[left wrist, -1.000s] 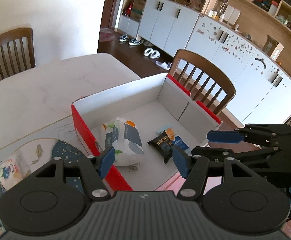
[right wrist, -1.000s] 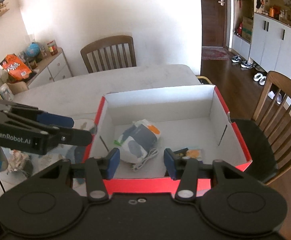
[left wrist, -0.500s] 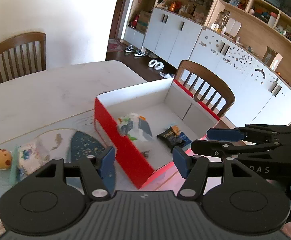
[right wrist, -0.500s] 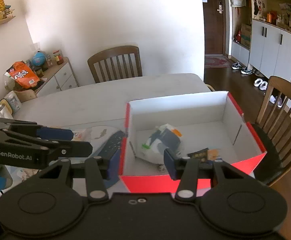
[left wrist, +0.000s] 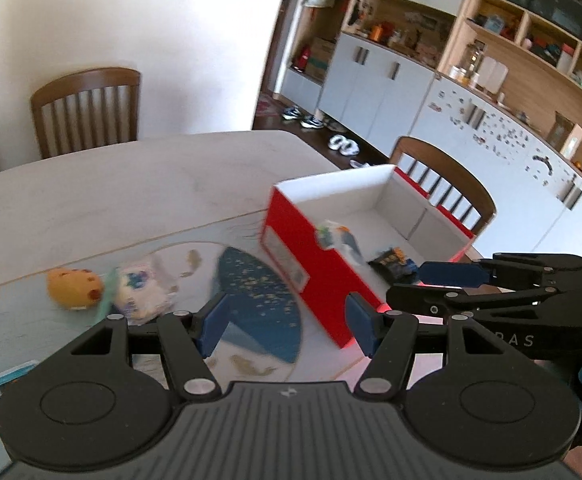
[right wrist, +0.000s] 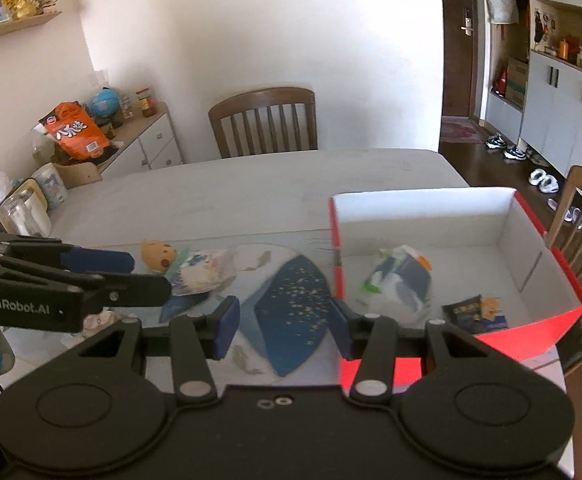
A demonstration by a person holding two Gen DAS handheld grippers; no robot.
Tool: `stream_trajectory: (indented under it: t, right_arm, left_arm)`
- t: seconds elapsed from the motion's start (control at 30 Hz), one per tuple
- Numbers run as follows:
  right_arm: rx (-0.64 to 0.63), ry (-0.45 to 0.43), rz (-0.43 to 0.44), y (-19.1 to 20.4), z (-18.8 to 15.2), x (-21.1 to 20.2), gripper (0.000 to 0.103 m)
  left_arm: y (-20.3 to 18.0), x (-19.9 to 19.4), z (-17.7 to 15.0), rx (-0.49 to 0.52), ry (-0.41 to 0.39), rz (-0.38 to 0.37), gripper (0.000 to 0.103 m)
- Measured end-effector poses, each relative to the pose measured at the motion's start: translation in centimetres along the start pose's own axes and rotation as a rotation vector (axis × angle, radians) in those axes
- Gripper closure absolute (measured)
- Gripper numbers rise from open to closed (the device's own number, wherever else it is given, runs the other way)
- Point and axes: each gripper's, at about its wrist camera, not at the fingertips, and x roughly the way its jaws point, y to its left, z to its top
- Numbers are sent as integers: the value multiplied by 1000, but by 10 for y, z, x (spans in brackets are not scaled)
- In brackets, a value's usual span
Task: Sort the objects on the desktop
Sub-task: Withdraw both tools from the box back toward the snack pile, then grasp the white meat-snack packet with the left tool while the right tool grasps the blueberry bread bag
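- The left gripper (left wrist: 285, 326) hangs above the near edge of the table (left wrist: 111, 184), fingers spread apart, nothing between them.
- The right gripper (right wrist: 285, 330) hangs level with it, just to its right, fingers likewise spread and empty; each tool shows in the other's view.
- A red box (right wrist: 539, 330) with a white interior stands open-topped at the right end of the table, beside a wooden chair (left wrist: 447, 184).
- Inside the box, toward its left wall, lies a white pouch with blue and green print (right wrist: 401, 282); it is blurred in both views.
- A small dark snack packet (right wrist: 473, 314) lies on the box floor near the front wall, to the right of the pouch and apart from it.
- Left of the box, on the table, lies a placemat with a dark blue speckled panel (right wrist: 291, 304), its edge close to the box's left wall.
- On the far left part of the mat rests a white packet with blue print (left wrist: 141, 296).
- A yellow plush toy (left wrist: 75, 290) sits just left of that packet, touching or nearly touching it; which, I cannot tell.
- A second chair (right wrist: 265, 122) stands at the far side of the table.
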Motion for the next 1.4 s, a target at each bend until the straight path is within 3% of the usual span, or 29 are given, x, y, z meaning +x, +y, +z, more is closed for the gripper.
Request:
stream_trajectory:
  t: [0.73,0.87,1.17,1.23,1.27,1.4]
  right_arm:
    - [-68,6,51,76,16,55,54]
    - [-87,11,65,86,19,69,40]
    - [-133,37,80,105,27,99,39]
    - [-138,44,82,108,28,106,39]
    - [-142,47,86,109,28,109,38]
    - [-147,55,85,113,26,122,28]
  left_arm:
    - [119,-38,-26,-131,-26,160,40]
    - [140,-39,-33,-165,-15,212,34]
    - [190,-34,-43,-242,17,296,16]
    - [197,-30,-45,-245,32,310,9]
    - [200,-28,-47,-245,35,314,0]
    - [209,-16,-54,-243,66,332,0]
